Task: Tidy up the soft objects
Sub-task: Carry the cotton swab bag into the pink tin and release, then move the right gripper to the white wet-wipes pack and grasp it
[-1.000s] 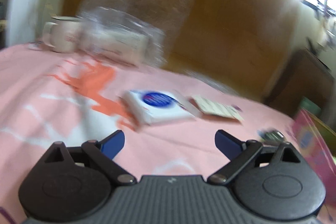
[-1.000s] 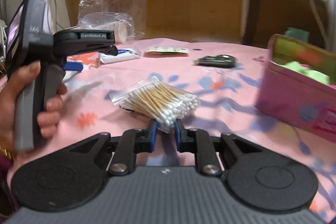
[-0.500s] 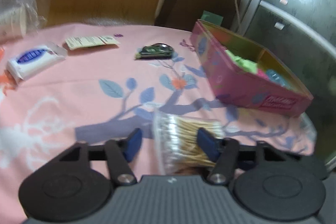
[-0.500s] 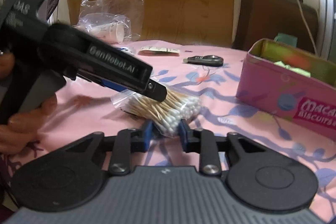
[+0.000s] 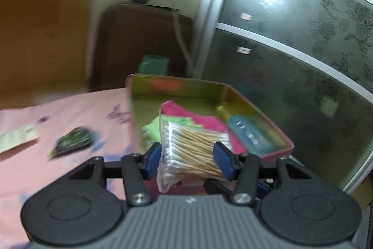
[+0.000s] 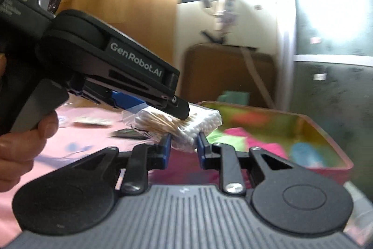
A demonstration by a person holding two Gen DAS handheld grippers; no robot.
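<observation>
The pink floral bedspread (image 5: 70, 132) fills the left view from 7 to 10 o'clock, with a dark small object (image 5: 73, 142) lying on it at 9. The pink tin (image 5: 256, 109) sits at centre right, open, already holding pink and green cloths (image 5: 200, 120) and a blue bottle (image 5: 247, 134) toward 3 o'clock.

The bag of cotton swabs (image 5: 193, 148) hangs over the tin's near wall, held by 2 grippers. The left gripper (image 5: 190, 158) has its blue pads on both ends of the bundle, and its jaws are opening, so that hold looks to be loosening. In the right view, the right gripper (image 6: 183, 146) pinches the bag's lower corner at 12 o'clock, jaws narrow and clamped on the plastic.

To finish well, I judge the bag should clear the near wall fully and come low over the cloths before either grip lets go, right corner last, so it does not tip back onto the bed.
</observation>
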